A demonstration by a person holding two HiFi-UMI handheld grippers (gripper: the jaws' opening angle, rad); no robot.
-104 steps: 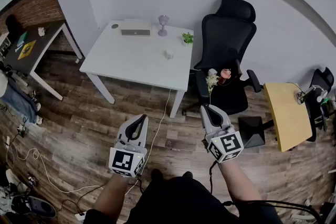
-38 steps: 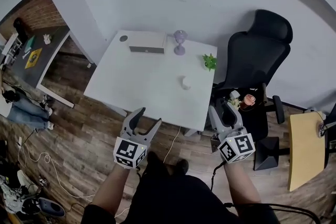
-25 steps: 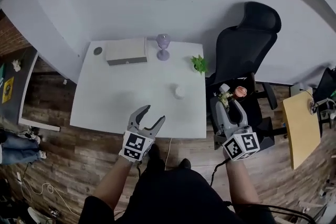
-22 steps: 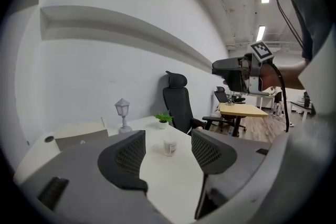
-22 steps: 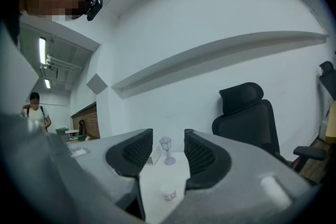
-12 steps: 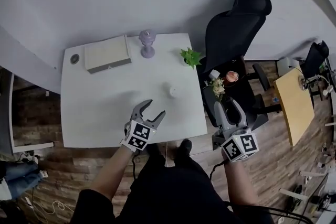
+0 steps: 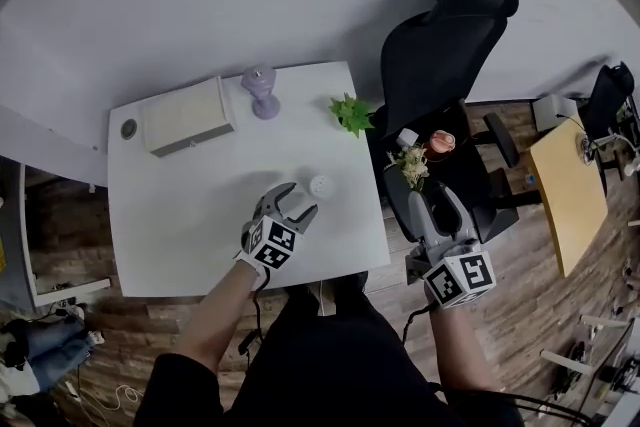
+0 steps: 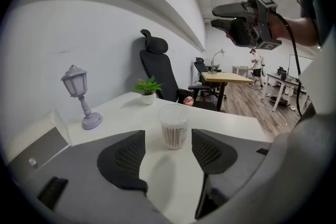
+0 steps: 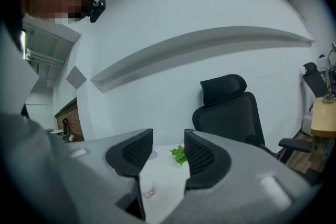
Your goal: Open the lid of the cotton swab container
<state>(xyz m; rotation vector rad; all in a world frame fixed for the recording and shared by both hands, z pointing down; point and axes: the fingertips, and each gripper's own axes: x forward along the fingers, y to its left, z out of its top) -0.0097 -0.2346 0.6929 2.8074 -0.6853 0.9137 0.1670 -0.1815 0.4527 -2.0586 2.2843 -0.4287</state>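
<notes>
Left gripper (image 7: 295, 201) lined up on the cotton swab container (image 7: 320, 184), with nothing gripped.
The container stands upright on the white table (image 7: 180, 225), toward its right side, with a small plant (image 7: 350, 112) and a purple lamp (image 7: 260, 93) farther back. The left gripper hovers low over the table, jaws spread, the container just ahead of the gap and untouched. The right gripper (image 7: 433, 205) hangs off the table's right edge by the black chair (image 7: 450, 25) — jaws apart, empty.
</notes>
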